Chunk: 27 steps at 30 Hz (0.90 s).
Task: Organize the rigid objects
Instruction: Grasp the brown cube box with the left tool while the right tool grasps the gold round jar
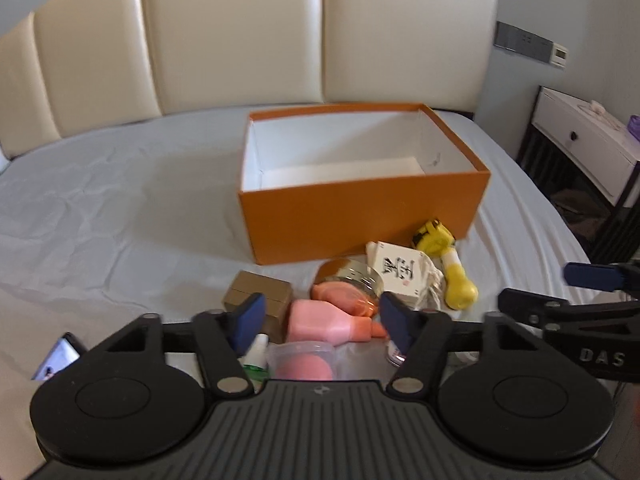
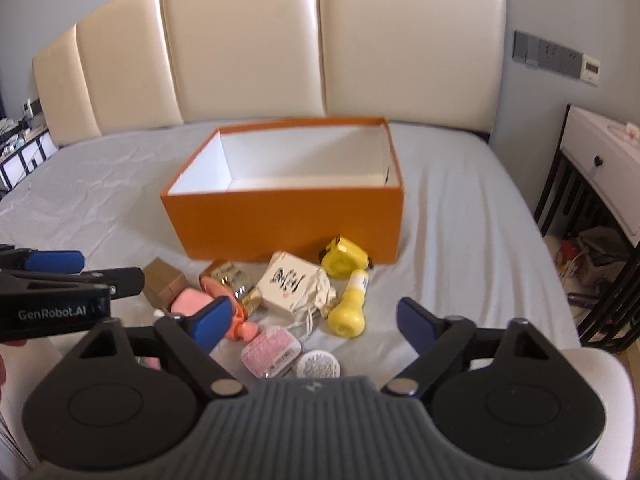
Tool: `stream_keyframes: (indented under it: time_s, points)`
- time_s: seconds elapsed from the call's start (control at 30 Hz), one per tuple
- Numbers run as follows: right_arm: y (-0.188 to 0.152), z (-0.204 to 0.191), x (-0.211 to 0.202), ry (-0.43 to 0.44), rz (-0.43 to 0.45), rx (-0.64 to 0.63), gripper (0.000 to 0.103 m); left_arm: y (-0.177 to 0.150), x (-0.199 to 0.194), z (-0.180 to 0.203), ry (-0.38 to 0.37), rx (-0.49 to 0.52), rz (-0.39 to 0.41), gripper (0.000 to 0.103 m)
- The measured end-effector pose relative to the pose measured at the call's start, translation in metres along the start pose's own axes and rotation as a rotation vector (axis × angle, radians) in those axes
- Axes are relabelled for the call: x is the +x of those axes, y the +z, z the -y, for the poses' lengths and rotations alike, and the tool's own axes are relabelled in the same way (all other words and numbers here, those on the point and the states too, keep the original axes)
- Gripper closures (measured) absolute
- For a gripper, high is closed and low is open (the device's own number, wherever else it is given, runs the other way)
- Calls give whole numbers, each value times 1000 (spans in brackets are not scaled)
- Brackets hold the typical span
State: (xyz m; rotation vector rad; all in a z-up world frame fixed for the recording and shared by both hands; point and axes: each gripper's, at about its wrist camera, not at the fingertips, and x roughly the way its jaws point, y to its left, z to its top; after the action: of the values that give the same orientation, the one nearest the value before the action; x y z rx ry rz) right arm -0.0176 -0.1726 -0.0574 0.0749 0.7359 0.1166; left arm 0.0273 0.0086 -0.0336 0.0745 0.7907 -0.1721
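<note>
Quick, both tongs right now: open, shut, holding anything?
Left tongs: open, holding nothing, above the pink bottle.
Right tongs: open, holding nothing.

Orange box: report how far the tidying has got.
Nothing looks done: the orange box shows only its white inside. Nothing is in hand; the left gripper and right gripper are both open above the pile. Left: the yellow toy, brown box, pink bottle and the rest.
</note>
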Motion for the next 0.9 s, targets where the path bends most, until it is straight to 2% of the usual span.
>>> stream_keyframes:
  time_s: [0.17,0.2,0.3,0.37,0.43,0.6,0.77,0.9]
  points:
    - [2,-1,29,46,-59,-11,38,2,26,-13,-92,-36,-106,56]
    - [2,-2,35,58,-69,-15,42,3,31,-16,-88,-43,-122,59]
    - [7,-6,55,107,-103,-26,47,6,47,-28,-52,-88,-162,59]
    - [10,-12,68,137,-126,-43,49,10,55,-36,-22,-97,-182,54]
    - [15,-19,82,163,-147,-77,49,14,62,-44,-11,-87,-198,32]
    - [27,-37,116,220,-193,-151,49,25,84,-55,3,-2,-263,15]
    - [37,-52,148,246,-225,-235,49,28,114,-68,6,15,-339,15]
    - [40,-58,169,267,-253,-271,49,27,133,-79,-39,-33,-405,15]
